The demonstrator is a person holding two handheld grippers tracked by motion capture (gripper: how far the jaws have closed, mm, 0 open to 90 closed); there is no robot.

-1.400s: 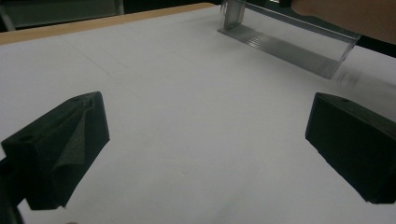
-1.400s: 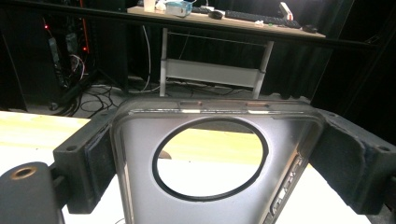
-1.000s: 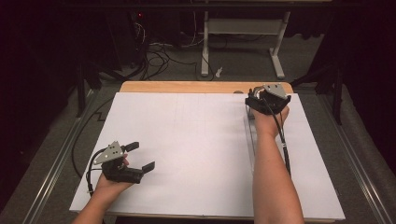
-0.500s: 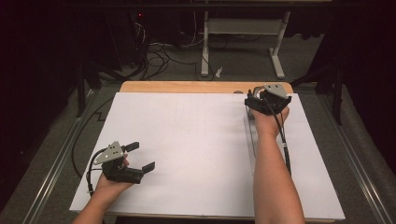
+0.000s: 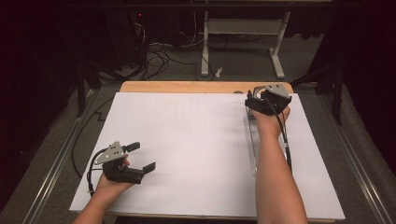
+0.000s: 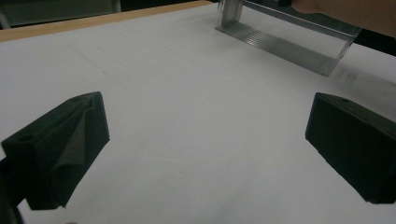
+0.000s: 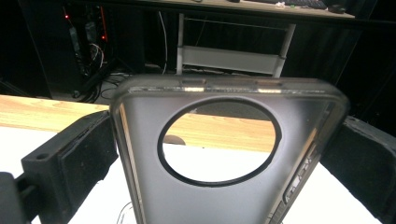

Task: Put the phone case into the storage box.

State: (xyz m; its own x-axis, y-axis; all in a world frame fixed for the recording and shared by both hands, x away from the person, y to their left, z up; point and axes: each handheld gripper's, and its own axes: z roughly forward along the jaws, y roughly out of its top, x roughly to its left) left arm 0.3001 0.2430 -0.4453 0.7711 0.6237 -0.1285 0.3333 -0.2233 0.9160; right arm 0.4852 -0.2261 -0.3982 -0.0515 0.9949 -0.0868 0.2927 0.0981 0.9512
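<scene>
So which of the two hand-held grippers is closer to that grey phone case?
The right gripper: the phone case sits between its jaws. The left gripper is far across the table.

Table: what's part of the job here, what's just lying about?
In the job:
- phone case, between the jaws of the right gripper, which have just been opening
- clear stand beside that forearm

Lying about:
- left gripper, open and idle over the white sheet
- cables and desk frame on the floor behind
</scene>
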